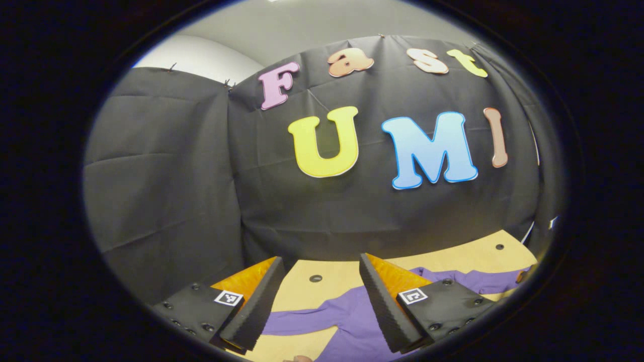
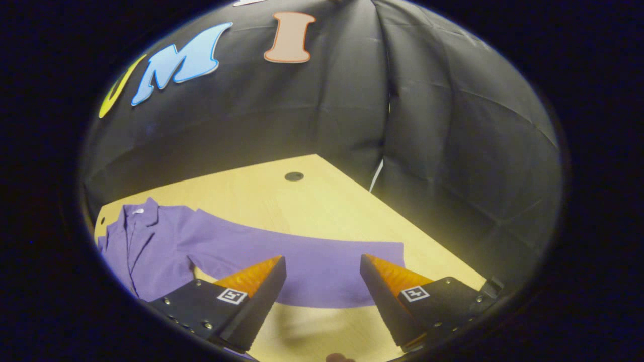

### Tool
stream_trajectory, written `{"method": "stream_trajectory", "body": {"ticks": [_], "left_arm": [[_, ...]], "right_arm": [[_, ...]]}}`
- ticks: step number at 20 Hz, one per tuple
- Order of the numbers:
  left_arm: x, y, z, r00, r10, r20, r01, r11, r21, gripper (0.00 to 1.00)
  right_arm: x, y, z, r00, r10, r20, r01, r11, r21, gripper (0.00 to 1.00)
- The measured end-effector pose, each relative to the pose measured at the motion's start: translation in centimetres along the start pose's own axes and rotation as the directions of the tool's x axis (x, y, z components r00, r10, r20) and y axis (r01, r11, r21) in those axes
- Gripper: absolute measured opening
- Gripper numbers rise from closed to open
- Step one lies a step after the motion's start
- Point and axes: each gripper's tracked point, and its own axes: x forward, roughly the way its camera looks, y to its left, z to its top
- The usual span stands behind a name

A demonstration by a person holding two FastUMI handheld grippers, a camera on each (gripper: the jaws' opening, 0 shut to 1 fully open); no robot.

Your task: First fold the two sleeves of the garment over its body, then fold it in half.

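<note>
A purple long-sleeved shirt (image 2: 151,241) lies flat on the light wooden table (image 2: 302,201), collar toward the back wall. One sleeve (image 2: 312,271) stretches out sideways in the right gripper view, and my right gripper (image 2: 322,274) hovers open just above it, fingers either side of its width. In the left gripper view the other sleeve (image 1: 307,319) runs left across the table (image 1: 453,256), with the shirt body (image 1: 352,332) below. My left gripper (image 1: 322,281) is open above that sleeve, nothing between its fingers.
Black cloth walls close off the table at the back and sides. Small round holes (image 2: 294,176) (image 1: 315,278) sit in the tabletop. The table's right corner and edge (image 2: 427,236) lie close to the outstretched sleeve's cuff.
</note>
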Motion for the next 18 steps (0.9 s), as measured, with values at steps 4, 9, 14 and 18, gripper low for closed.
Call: {"method": "stream_trajectory", "body": {"ticks": [4,9,14,18], "left_arm": [[0.3,-1.1,0.5,1.000,0.001,0.002,-0.001,1.000,0.024,0.94],[0.4,-2.8,0.5,1.000,-0.015,0.001,0.014,1.000,0.028,1.00],[0.3,-2.6,0.4,1.000,-0.014,-0.005,0.014,1.000,0.021,1.00],[0.0,-2.6,0.4,1.000,-0.017,-0.004,0.017,1.000,0.009,1.00]], "right_arm": [[2.3,-0.5,-1.9,0.998,-0.016,-0.060,0.017,1.000,0.014,0.97],[4.1,-0.9,-4.5,0.991,-0.031,-0.131,0.033,0.999,0.011,0.97],[4.1,-0.5,-5.2,0.990,-0.005,-0.144,0.016,0.997,0.070,1.00],[4.4,0.1,-5.3,0.991,0.013,-0.136,-0.007,0.999,0.049,0.89]]}}
